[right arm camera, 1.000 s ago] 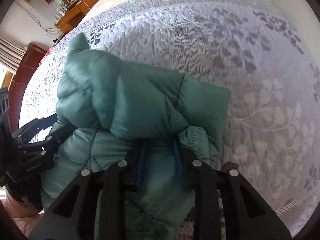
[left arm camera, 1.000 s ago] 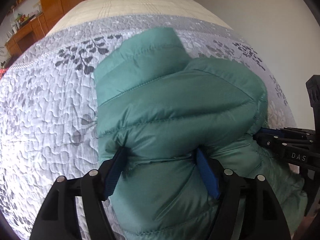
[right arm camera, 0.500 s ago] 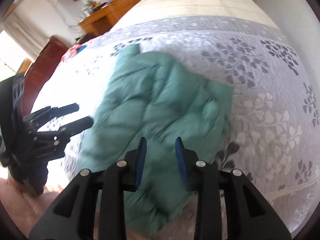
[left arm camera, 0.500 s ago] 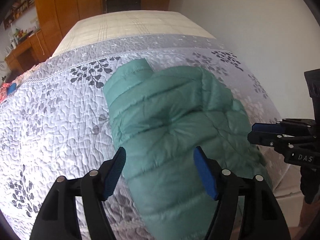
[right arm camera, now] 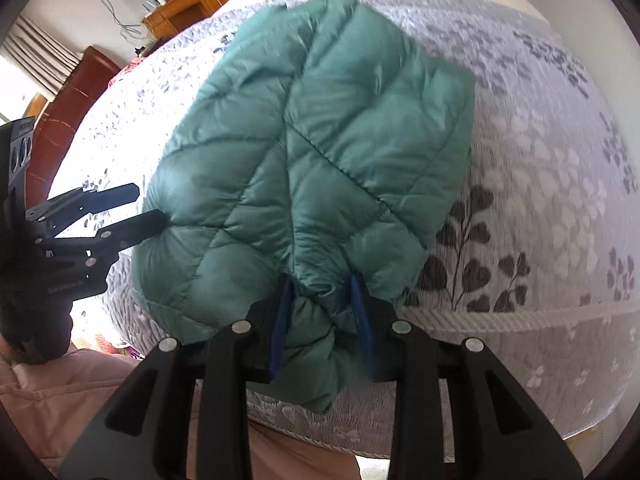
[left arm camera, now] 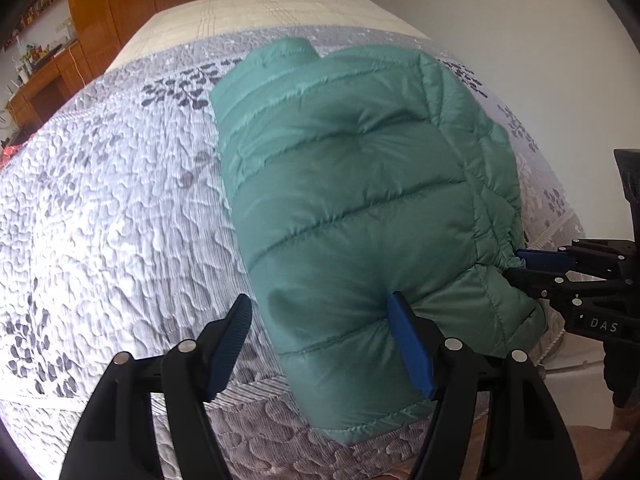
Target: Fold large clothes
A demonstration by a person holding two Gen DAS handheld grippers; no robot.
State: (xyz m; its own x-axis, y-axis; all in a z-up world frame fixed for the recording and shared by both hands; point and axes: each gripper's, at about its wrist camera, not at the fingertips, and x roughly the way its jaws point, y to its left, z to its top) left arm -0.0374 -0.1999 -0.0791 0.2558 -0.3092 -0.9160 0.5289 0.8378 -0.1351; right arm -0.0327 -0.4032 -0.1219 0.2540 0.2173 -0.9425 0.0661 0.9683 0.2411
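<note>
A teal quilted puffer jacket [left arm camera: 352, 200] lies folded into a thick bundle at the near edge of the bed; it also shows in the right wrist view [right arm camera: 316, 152]. My left gripper [left arm camera: 320, 320] is open, its right finger pressing into the bundle's near-left corner, its left finger over the quilt. My right gripper [right arm camera: 324, 304] is shut on a bunched fold of the jacket's near-right edge. The right gripper shows at the right of the left wrist view [left arm camera: 532, 260], the left gripper at the left of the right wrist view [right arm camera: 148, 212].
The bed has a grey-white floral quilt [left arm camera: 100, 220] and a beige cover [left arm camera: 260, 8] farther back. Wooden cabinets [left arm camera: 120, 4] and a cluttered desk [right arm camera: 180, 4] stand beyond. A white wall [left arm camera: 500, 12] runs along the right. The bed's front edge [right arm camera: 520, 316] is close.
Both grippers had drawn back from the jacket half a second ago; now they are at its near edge again. The right one has shut on a fold. The bundle lies flatter than a second ago.
</note>
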